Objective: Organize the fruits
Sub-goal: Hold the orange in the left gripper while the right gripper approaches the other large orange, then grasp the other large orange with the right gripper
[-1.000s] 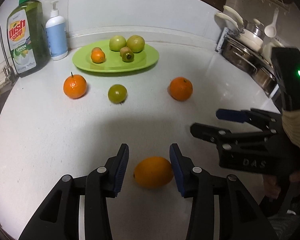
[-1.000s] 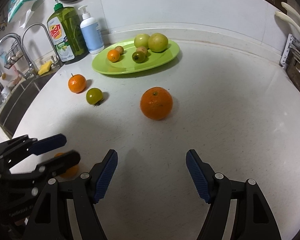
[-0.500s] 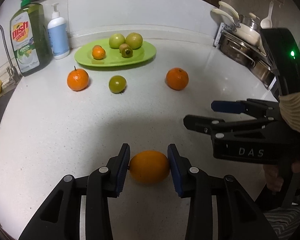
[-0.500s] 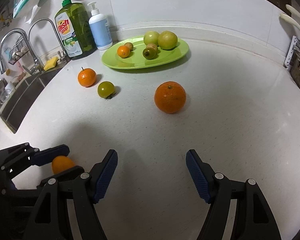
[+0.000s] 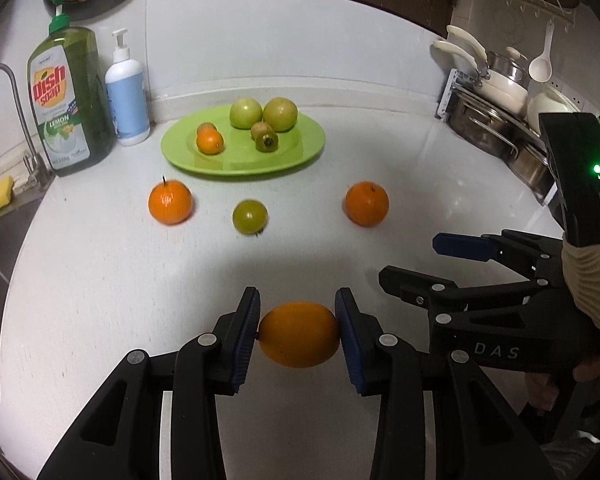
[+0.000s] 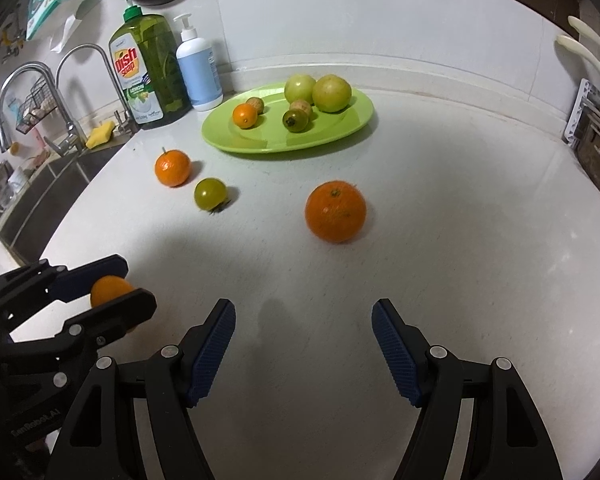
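The left gripper [image 5: 297, 334] pinches an oval orange fruit [image 5: 299, 334] between its blue pads, both pressing on the fruit's ends. The jaws closed on it within the last second. Ahead of it on the white counter [image 5: 100, 264] lie a stemmed orange [image 5: 169, 201], a small green fruit [image 5: 249, 216] and another orange [image 5: 367, 204] — beyond them a green plate [image 5: 300, 152] with more fruit. The right gripper [image 6: 303, 350], just to its right, stands spread and empty.
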